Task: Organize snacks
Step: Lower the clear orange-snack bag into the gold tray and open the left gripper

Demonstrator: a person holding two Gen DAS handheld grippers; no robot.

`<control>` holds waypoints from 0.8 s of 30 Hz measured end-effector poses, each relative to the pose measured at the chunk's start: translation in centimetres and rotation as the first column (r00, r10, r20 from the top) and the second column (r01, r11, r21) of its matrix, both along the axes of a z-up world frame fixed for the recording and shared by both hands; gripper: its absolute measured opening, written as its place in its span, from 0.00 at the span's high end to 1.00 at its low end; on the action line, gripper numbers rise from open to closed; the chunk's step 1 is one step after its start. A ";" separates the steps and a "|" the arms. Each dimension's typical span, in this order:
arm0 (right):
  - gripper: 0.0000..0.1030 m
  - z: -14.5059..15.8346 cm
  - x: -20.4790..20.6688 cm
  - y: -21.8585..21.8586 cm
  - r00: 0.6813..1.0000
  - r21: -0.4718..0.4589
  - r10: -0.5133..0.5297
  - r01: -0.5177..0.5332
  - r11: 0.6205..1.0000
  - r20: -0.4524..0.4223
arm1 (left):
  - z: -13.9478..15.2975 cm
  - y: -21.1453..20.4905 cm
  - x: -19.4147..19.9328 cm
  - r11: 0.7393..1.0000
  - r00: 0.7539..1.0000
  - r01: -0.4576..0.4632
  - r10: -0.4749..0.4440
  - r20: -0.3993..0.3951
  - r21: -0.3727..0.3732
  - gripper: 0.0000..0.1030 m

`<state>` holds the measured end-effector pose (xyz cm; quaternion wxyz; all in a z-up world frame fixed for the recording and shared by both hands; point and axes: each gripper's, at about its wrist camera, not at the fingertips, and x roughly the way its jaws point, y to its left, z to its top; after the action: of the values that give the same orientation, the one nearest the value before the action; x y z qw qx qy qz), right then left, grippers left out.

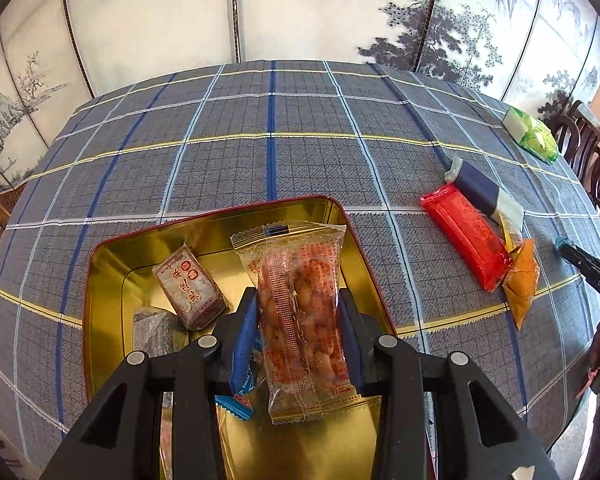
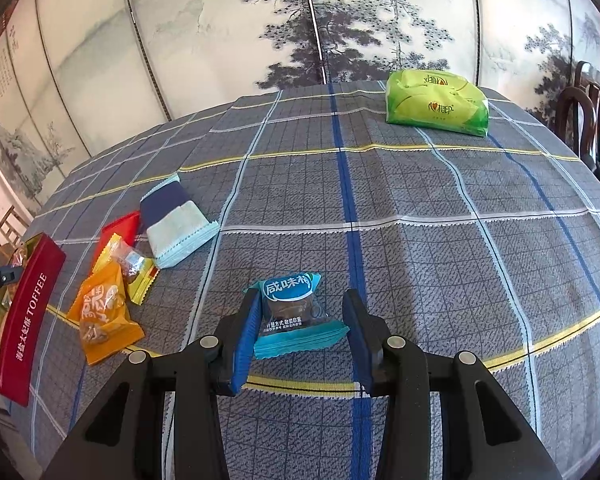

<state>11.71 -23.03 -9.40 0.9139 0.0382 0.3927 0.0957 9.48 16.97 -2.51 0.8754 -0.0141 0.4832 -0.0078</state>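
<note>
Gripping a clear peanut packet (image 1: pixel 300 312) mid-body above the gold tin (image 1: pixel 112 264), left tool (image 1: pixel 300 320) is clamped; light, crinkly, slippery. Right tool (image 2: pixel 300 320) stands apart around a teal packet (image 2: pixel 296 316) on the counter (image 2: pixel 460 240), 12 o'clock; pads not touching it.

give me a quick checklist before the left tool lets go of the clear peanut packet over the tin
1. Grip: left tool is shut on the clear peanut packet, pads on both sides: ok.
2. Packet over the red tin: the gold floor shows around it, though whether it hangs or already rests there is unclear: ok.
3. Landing room: a brown wrapped block, a grey packet and a blue packet already lie inside; gold floor is bare on the right: ok.
4. Blue packet sits right by the left pad, may snag: cannot tell.
5. Right tool flanks the teal packet on the tablecloth, a gap on its right side: not gripped.
</note>
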 end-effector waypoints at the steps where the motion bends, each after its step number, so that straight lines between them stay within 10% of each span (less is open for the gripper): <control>1: 0.59 0.0 0.0 0.0 1.000 0.000 0.000 0.000 1.000 0.000 | -0.1 -0.1 0.1 1.000 1.000 0.001 -0.001 -0.001 0.002 0.66; 24: 0.59 -0.2 0.2 0.2 1.000 -0.012 0.007 -0.007 1.000 -0.010 | 0.9 -0.7 -0.9 0.998 0.999 -0.013 0.011 0.030 0.066 0.61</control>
<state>11.92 -22.79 -9.61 0.9118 0.0319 0.3980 0.0962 8.55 16.30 -1.60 0.8824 0.0119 0.4701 0.0133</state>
